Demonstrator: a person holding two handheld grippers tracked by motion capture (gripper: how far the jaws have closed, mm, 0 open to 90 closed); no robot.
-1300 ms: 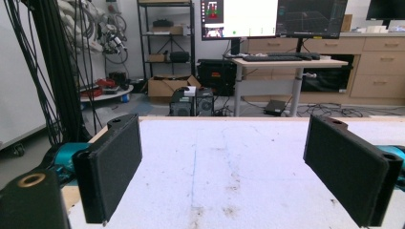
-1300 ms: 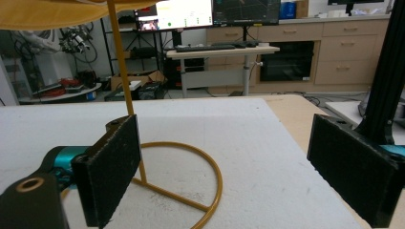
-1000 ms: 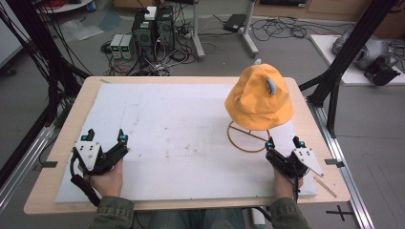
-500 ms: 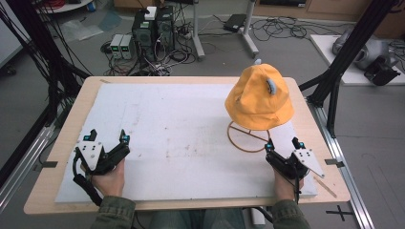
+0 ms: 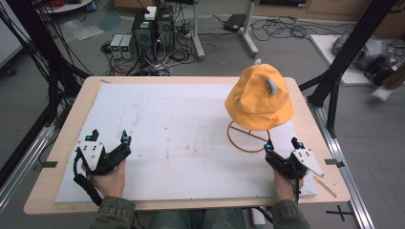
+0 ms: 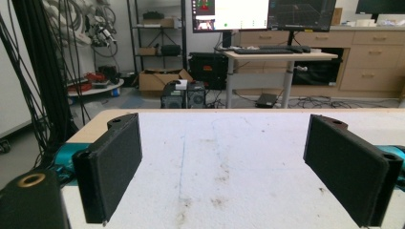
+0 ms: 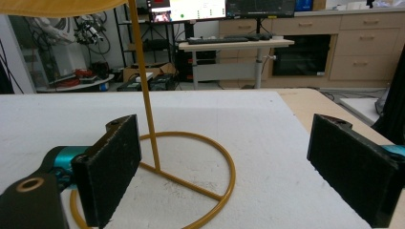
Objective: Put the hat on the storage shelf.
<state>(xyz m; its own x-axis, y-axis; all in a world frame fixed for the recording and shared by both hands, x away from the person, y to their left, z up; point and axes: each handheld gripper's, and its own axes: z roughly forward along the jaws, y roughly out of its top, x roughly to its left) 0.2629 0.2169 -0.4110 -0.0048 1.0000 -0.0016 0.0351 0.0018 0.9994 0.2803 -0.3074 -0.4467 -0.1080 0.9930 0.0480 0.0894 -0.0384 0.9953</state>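
A: Two grippers rest at your near edge of the table [image 5: 57, 143]. What does your left gripper [image 5: 111, 140] hold?

B: Nothing. In the left gripper view your jaws stand wide apart, with bare, stained white mat [image 6: 229, 162] between them. Your left hand [image 5: 109, 179] lies on the mat at the near left.

A: And your right gripper [image 5: 282, 144]?

B: Also spread wide and empty. Your right hand [image 5: 284, 186] sits at the near right of the mat.

A: Where is the stand?

B: The yellow wire stand [image 5: 248, 136] sits just ahead of your right gripper. In the right gripper view its ring base [image 7: 210, 200] lies flat on the mat between your jaws and slightly left of centre; the upright rod [image 7: 143, 95] rises beside your left jaw. No contact is visible.

A: And the hat?

B: The orange bucket hat [image 5: 260, 98] sits on top of the stand, at the far right of the table. Its brim [image 7: 62, 5] shows at the top edge of the right gripper view.

A: Beyond the table?

B: Cables and equipment boxes [image 5: 153, 28] on the floor.
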